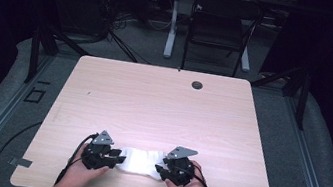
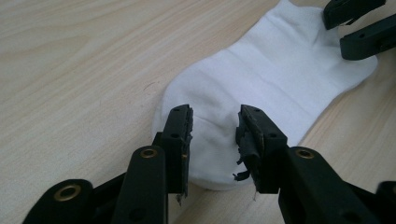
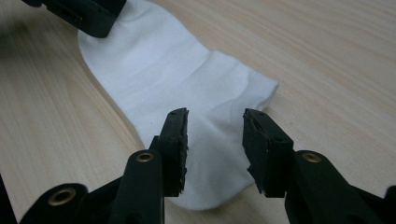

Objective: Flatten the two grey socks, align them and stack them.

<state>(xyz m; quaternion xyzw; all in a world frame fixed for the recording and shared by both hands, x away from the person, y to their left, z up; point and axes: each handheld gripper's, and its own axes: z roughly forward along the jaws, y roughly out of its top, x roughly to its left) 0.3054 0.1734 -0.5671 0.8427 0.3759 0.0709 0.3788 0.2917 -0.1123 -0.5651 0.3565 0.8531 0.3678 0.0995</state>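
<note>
A white sock lies flat on the light wooden table near its front edge, stretched between the two hand-held grippers. My left gripper is at the sock's left end; in the left gripper view its jaws stand open above the sock, pads apart from the cloth. My right gripper is at the sock's right end; the right gripper view shows it open over the sock with a gap between the pads. Nothing is gripped.
A round dark grommet hole sits near the table's far edge. Behind the table stand a black chair and a white table leg. Cables run across the grey floor at left.
</note>
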